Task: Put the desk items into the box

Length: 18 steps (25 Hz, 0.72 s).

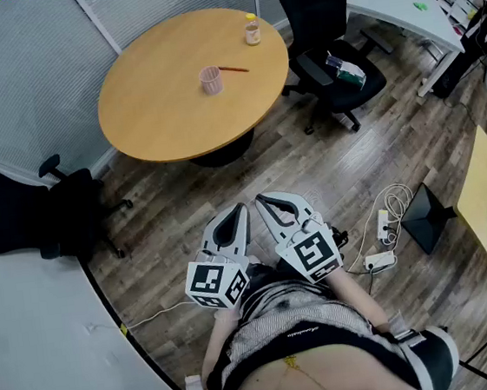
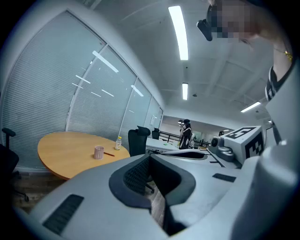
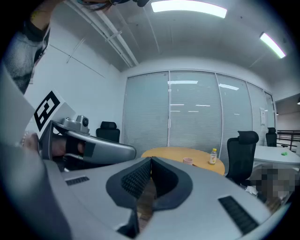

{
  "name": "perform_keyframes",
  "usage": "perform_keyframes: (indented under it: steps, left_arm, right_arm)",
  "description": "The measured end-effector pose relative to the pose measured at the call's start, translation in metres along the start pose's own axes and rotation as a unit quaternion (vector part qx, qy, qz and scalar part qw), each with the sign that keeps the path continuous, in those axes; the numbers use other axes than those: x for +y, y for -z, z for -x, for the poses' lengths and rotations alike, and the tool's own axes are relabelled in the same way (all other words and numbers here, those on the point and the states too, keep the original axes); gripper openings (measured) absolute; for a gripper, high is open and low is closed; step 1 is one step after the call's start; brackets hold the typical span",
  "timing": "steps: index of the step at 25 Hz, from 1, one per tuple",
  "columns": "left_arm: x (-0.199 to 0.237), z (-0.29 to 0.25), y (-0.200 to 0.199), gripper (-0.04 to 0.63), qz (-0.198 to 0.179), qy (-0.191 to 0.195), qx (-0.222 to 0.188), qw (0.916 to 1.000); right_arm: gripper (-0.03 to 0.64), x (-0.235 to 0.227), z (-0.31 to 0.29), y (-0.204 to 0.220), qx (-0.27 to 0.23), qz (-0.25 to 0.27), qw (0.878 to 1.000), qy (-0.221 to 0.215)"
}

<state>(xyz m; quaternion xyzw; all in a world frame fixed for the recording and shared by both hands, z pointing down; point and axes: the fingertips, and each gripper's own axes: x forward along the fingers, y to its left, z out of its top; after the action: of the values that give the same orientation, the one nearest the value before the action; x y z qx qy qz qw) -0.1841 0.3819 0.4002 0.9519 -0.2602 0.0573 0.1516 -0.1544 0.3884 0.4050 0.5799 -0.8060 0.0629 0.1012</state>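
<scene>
Office, wood floor; the round table (image 1: 155, 112) at eleven o'clock carries a pink cup (image 1: 210, 80), red pen (image 1: 233, 68) and small bottle (image 1: 252, 30). No box shows in any view. The left gripper (image 1: 238, 208) and right gripper (image 1: 262, 199) sit at six o'clock, well apart from the table, jaws pressed together on nothing; the task looks unstarted.

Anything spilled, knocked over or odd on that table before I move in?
Nothing spilled: pink cup and small bottle stand upright on the round table, a pen flat beside the cup. Odd: no box in view, and a power strip with loose cable lies on the floor.
</scene>
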Motion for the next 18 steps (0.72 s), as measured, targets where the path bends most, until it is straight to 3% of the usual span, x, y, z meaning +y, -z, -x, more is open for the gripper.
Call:
perform_keyframes:
  steps: [18]
  left_arm:
    - [-0.027, -0.012, 0.017, 0.018, 0.023, -0.014, 0.0, 0.9996]
  right_arm:
    - [0.023, -0.011, 0.024, 0.01, -0.011, 0.003, 0.999, -0.035]
